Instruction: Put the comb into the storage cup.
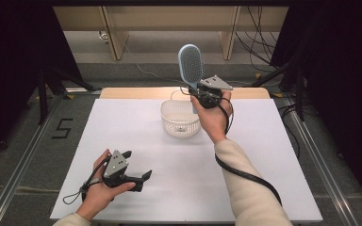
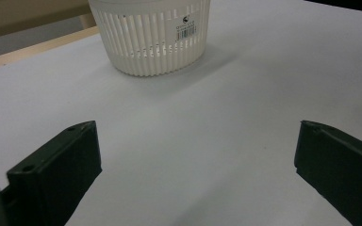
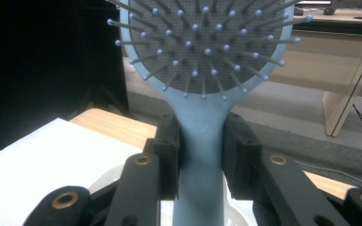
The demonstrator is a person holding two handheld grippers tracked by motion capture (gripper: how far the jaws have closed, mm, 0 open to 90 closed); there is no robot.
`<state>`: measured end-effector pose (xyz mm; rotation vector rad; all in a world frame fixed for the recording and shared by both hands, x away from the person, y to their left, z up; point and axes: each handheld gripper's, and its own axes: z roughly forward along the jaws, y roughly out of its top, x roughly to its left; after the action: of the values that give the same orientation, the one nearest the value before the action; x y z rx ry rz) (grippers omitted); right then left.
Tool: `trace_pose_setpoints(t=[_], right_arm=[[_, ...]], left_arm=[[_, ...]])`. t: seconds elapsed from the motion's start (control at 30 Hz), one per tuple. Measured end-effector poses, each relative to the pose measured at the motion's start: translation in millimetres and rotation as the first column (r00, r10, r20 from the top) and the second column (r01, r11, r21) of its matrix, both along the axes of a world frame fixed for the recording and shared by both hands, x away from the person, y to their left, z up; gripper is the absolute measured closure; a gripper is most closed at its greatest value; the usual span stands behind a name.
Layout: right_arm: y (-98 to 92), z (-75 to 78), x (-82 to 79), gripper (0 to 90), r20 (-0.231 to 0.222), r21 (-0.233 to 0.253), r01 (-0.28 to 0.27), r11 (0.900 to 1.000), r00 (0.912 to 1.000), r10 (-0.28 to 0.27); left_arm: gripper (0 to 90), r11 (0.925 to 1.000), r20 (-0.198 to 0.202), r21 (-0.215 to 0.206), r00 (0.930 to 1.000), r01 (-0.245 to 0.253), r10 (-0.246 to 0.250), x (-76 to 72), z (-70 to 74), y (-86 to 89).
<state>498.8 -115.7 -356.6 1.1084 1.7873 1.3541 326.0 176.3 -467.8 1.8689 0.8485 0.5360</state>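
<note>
The right claw (image 1: pixel 199 89) clamps the blue hairbrush (image 1: pixel 190 65) by its handle, head up, above the white basket's (image 1: pixel 180 123) one-o'clock rim, seemingly for dropping in. The left claw (image 1: pixel 136 165) rests open at seven o'clock on the table (image 1: pixel 264 155).

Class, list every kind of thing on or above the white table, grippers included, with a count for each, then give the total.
Light blue plastic paddle hairbrush: 1
White slotted plastic basket: 1
Black two-jaw grippers, left gripper and right gripper: 2
Total: 4
</note>
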Motion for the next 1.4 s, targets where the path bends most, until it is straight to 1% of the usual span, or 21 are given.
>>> trace_pose_setpoints(t=[1.03,1.4], right_arm=[[8.7,1.2,6.5,70.5,0.012,-0.008,-0.010,1.000,0.9999,0.010],[10.9,1.9,8.6,70.5,0.009,-0.007,-0.009,1.000,0.9999,0.009]], left_arm=[[0.5,1.0000,0.001,-0.002,1.0000,-0.003,0.003,-0.2,0.3,0.6],[0.5,1.0000,0.001,-0.004,1.0000,-0.002,0.002,-0.2,0.3,0.7]])
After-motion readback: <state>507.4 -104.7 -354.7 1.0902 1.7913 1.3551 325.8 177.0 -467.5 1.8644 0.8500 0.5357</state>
